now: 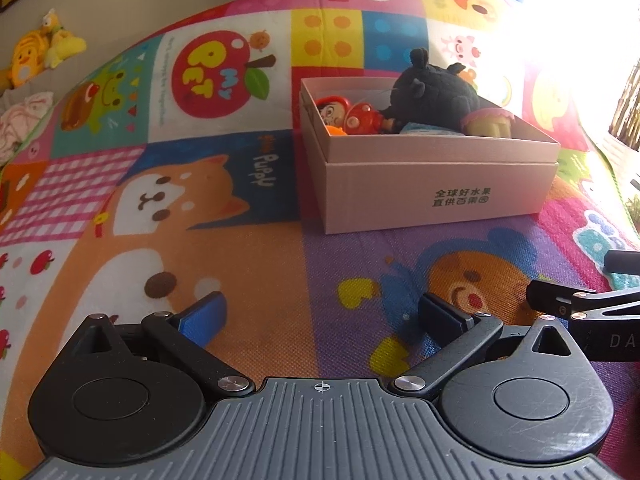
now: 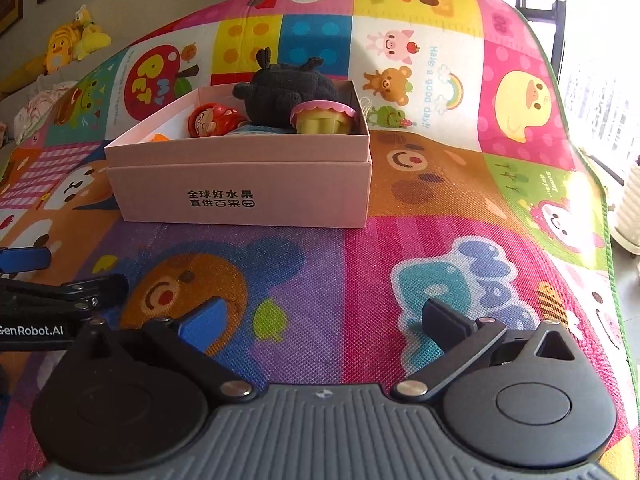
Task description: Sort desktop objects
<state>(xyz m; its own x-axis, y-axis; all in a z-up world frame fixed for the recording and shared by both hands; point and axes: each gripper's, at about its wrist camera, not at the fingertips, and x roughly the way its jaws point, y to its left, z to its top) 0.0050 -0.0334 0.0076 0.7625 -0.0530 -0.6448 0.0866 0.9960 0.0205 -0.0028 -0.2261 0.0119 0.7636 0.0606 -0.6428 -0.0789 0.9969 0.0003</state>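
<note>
Box (image 1: pixel 432 184): pink cardboard, open top, black Chinese print on the near wall; it stands on the mat, ahead of both tongs and well apart from them.
Plush (image 1: pixel 436 94): dark grey, lying in the box at the far right side, its top rising above the rim.
Cupcake toy (image 1: pixel 486 122): yellow with a pink frill, in the right end of the box, touching the plush.
Red doll (image 1: pixel 344 114): red-hooded figure in the left part of the box, lying on its side beside the plush.
Orange piece (image 1: pixel 338 131): only an edge shows at the near wall, just below the doll; what it is cannot be told.
Blue item (image 2: pixel 256 130): a pale blue scrap under the plush, mostly hidden.
Mat (image 1: pixel 248 248): bright cartoon patchwork with a dog, bears, an apple and a duck; it carries the box.
Left tongs (image 1: pixel 320 316): released, fingers spread wide, nothing between them, low over the mat's purple patch near the box.
Right tongs (image 2: pixel 324 320): released too, spread wide and empty, over the purple and pink patches just beside the left tongs.
Yellow plushes (image 2: pixel 76 40): piled at the far left, off the mat.
</note>
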